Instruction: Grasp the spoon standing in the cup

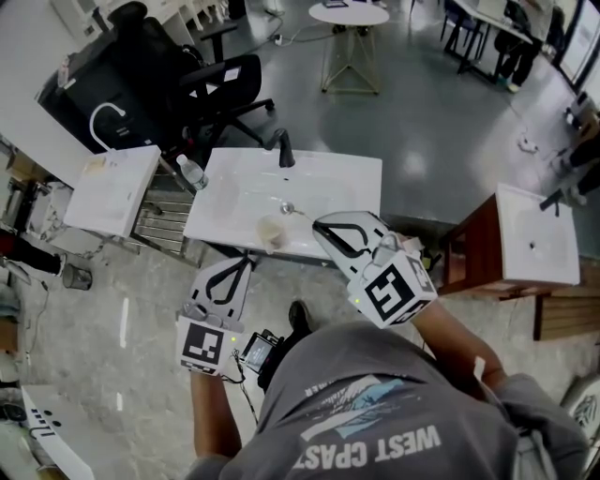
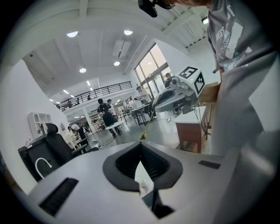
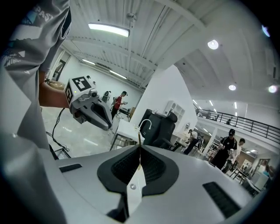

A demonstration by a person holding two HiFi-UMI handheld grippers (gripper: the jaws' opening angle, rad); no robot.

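Observation:
A pale cup (image 1: 272, 232) stands in the white sink basin (image 1: 328, 178). The metal spoon (image 1: 292, 209) is outside the cup, its bowl up and to the right of the rim. My right gripper (image 1: 322, 225) is shut on the spoon's thin handle (image 3: 139, 139), which pokes out past the tips. In the left gripper view that spoon (image 2: 146, 127) hangs from the right gripper (image 2: 158, 106), bowl downward. My left gripper (image 1: 247, 262) hovers at the basin's near edge, just left of the cup, with its tips together and nothing between them. The right gripper view shows the left gripper (image 3: 107, 124) off to the left.
A black faucet (image 1: 284, 148) rises at the basin's far rim and a water bottle (image 1: 191, 172) lies at its left. Another white sink (image 1: 112, 187) stands left and a wooden cabinet sink (image 1: 534, 244) right. An office chair (image 1: 220, 89) and a round table (image 1: 349, 14) are behind.

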